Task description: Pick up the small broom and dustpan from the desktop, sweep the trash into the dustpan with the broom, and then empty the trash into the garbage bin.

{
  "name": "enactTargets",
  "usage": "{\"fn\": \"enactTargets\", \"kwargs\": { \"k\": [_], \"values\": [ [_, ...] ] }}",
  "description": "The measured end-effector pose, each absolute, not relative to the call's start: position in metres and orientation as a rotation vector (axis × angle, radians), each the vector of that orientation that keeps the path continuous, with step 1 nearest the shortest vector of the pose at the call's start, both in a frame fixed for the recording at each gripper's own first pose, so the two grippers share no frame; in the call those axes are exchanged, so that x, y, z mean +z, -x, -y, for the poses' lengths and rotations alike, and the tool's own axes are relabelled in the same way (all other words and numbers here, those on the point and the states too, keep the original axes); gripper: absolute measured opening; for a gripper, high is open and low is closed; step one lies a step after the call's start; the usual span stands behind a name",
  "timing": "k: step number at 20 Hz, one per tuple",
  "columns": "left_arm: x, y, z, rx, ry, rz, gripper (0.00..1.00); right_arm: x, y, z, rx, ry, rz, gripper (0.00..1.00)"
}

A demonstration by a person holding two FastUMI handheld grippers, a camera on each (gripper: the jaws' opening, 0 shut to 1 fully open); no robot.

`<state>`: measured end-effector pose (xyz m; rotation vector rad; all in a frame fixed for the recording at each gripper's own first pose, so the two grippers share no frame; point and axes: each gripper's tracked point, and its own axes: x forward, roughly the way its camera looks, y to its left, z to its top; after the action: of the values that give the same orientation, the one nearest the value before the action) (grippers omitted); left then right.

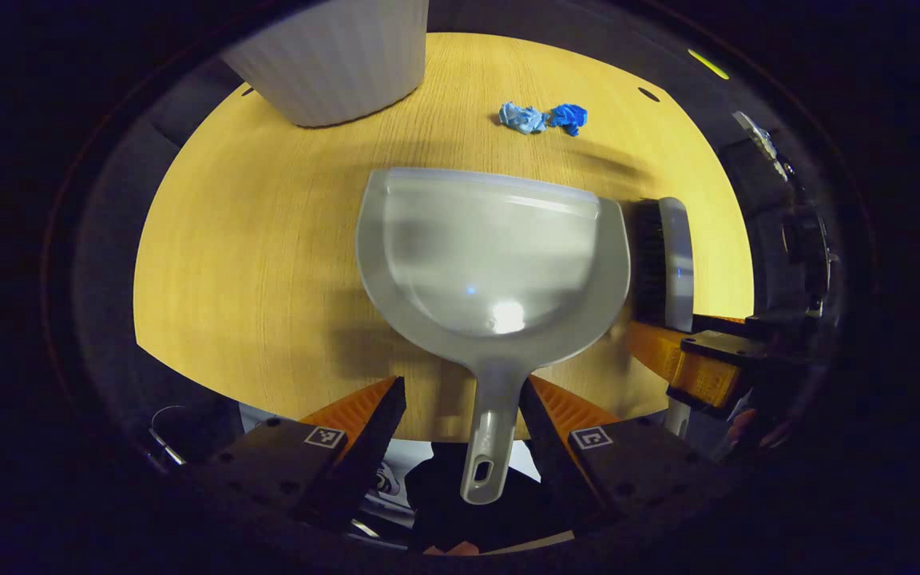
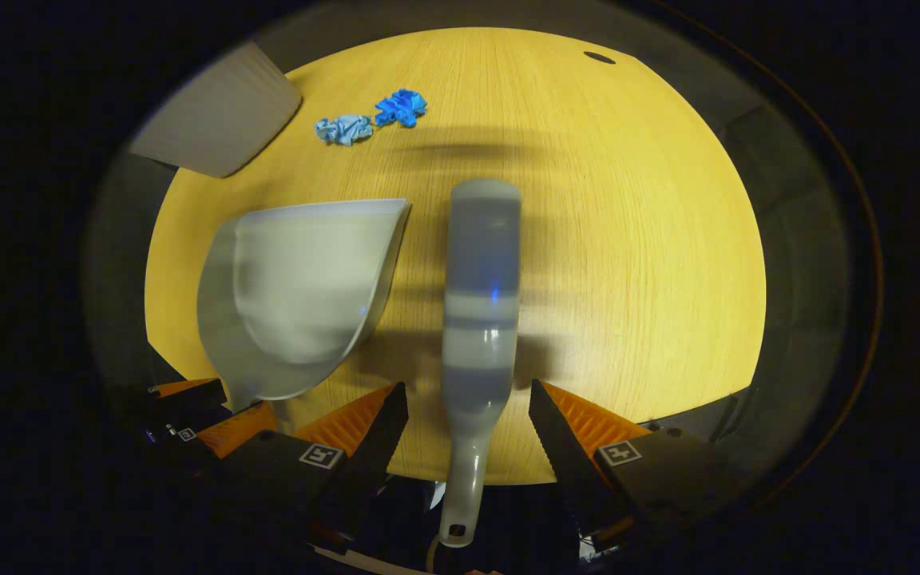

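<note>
With both grippers' fingers open, left gripper [image 1: 460,399] astride the dustpan [image 1: 492,255] handle and right gripper [image 2: 468,399] astride the broom [image 2: 480,295] handle on the desk [image 2: 628,239], close each squarely before lifting.

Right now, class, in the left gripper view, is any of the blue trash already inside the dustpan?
No: the two blue crumpled scraps lie on the bare desktop beyond the dustpan, whose scoop is empty.
</note>
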<state>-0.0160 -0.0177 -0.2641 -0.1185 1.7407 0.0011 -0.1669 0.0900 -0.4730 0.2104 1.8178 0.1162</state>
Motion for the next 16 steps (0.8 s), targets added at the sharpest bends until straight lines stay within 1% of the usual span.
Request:
{"fn": "enactTargets", "kwargs": {
  "k": [1, 2, 3, 4, 12, 13, 14, 15, 16],
  "values": [
    [-0.268, 0.015, 0.017, 0.001, 0.115, -1.755, 0.87, -0.476, 0.167, -0.093, 0.118, -0.206, -1.826, 0.99],
    [-0.273, 0.015, 0.018, 0.003, 0.113, -1.765, 0.87, -0.479, 0.168, -0.094, 0.117, -0.203, -1.839, 0.99],
    [-0.278, 0.013, 0.019, 0.000, 0.111, -1.772, 0.83, -0.481, 0.168, -0.096, 0.117, -0.205, -1.847, 0.99],
    [-0.281, 0.010, 0.019, 0.001, 0.111, -1.780, 0.85, -0.483, 0.167, -0.099, 0.118, -0.206, -1.856, 0.99],
    [-0.301, -0.013, 0.020, -0.029, -0.004, -1.774, 0.86, -0.494, 0.164, -0.090, 0.073, -0.194, -1.873, 0.99],
    [-0.303, -0.016, 0.023, -0.040, -0.008, -1.767, 0.85, -0.496, 0.164, -0.089, 0.066, -0.192, -1.873, 0.95],
    [-0.304, -0.018, 0.024, -0.044, -0.015, -1.765, 0.83, -0.497, 0.163, -0.085, 0.055, -0.186, -1.872, 0.86],
    [-0.308, -0.019, 0.027, -0.054, -0.018, -1.762, 0.73, -0.497, 0.162, -0.082, 0.044, -0.188, -1.871, 0.72],
    [-0.306, -0.019, 0.031, -0.068, -0.018, -1.767, 0.70, -0.498, 0.161, -0.081, 0.039, -0.187, -1.871, 0.70]
  ]
}}
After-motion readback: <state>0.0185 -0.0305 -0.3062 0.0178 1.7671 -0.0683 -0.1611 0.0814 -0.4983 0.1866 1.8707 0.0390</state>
